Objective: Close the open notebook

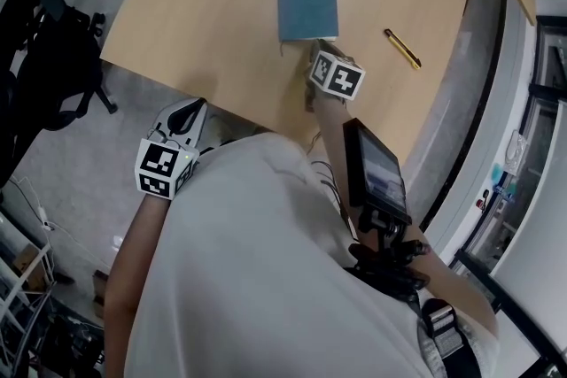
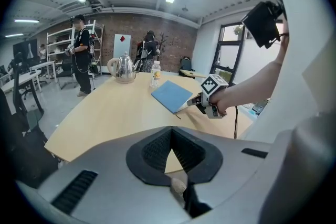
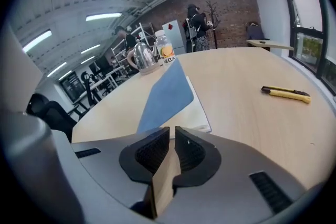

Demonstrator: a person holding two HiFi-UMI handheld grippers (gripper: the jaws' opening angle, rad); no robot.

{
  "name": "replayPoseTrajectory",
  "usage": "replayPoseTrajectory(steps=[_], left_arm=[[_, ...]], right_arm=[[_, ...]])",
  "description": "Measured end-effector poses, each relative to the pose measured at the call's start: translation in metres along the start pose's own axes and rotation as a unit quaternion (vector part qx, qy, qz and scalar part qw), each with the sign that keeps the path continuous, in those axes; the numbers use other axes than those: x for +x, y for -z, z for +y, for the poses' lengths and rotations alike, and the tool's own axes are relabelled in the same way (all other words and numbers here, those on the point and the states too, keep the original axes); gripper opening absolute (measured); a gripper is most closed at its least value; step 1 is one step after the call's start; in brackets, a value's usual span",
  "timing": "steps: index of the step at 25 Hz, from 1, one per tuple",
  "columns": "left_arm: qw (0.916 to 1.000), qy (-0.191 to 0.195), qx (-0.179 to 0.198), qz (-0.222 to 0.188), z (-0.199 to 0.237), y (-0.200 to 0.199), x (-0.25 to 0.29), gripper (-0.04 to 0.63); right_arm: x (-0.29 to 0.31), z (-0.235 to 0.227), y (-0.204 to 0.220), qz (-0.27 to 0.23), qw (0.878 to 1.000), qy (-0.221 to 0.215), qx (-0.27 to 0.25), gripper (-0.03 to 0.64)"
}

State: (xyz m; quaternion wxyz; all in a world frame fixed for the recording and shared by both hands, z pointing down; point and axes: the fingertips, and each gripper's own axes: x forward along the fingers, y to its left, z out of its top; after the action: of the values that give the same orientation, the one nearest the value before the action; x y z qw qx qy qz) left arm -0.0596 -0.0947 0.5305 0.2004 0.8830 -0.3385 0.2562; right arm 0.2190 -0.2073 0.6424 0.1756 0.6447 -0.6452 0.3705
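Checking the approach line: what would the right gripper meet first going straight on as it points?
Probably the notebook: its near edge lies just ahead of the right gripper. Pointing downward, it might touch the table just short of it; depth is unclear.

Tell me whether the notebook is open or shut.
Shut. The notebook lies flat on the table with its blue cover on top, and only a thin strip of white page shows along one edge.

White, seemingly short-sleeved shirt (image 1: 257, 261); grey right gripper (image 3: 172, 129), black pads (image 3: 155, 152).
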Motion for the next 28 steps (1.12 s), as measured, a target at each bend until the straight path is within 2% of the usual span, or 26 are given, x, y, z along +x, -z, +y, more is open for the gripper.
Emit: replayPoseTrajectory(steps=[4, 6, 8, 10, 12, 14, 16, 18, 22, 28], left_arm=[[1.0, 0.0, -0.005, 0.0, 0.002, -0.002, 0.004, 0.005], [1.0, 0.002, -0.006, -0.001, 0.001, -0.004, 0.008, 0.005], [1.0, 0.007, -0.003, -0.002, -0.002, -0.008, 0.013, 0.005], [0.9999, 0.012, 0.002, -0.002, -0.005, -0.012, 0.017, 0.005], [0.9999, 0.014, 0.007, -0.001, -0.01, -0.015, 0.019, 0.005], [0.9999, 0.012, 0.009, 0.0, -0.012, -0.017, 0.018, 0.005], [1.0, 0.005, 0.007, 0.001, -0.011, -0.017, 0.015, 0.005], [1.0, -0.006, 0.001, 0.005, -0.007, -0.015, 0.011, 0.005], [0.9997, -0.021, -0.01, 0.009, -0.004, -0.009, 0.008, 0.005], [0.9994, -0.028, -0.021, -0.005, 0.008, -0.009, 0.008, 0.005]], right_arm=[[-0.025, 0.001, -0.016, -0.048, 0.998, 0.012, -0.04, 0.034], [-0.044, 0.002, -0.035, -0.087, 0.99, 0.03, -0.105, 0.032], [-0.051, 0.011, -0.052, -0.115, 0.976, 0.026, -0.185, 0.032], [-0.039, 0.019, -0.054, -0.1, 0.964, 0.003, -0.247, 0.032], [-0.019, 0.019, -0.044, -0.048, 0.958, -0.015, -0.284, 0.034], [-0.002, 0.007, -0.033, 0.002, 0.951, -0.009, -0.31, 0.034], [0.009, -0.008, -0.023, 0.036, 0.949, 0.0, -0.314, 0.034], [0.017, -0.017, -0.014, 0.057, 0.953, -0.003, -0.297, 0.034], [0.025, -0.02, -0.005, 0.056, 0.959, -0.029, -0.275, 0.032], [0.033, -0.006, -0.001, 0.06, 0.966, -0.053, -0.247, 0.032]])
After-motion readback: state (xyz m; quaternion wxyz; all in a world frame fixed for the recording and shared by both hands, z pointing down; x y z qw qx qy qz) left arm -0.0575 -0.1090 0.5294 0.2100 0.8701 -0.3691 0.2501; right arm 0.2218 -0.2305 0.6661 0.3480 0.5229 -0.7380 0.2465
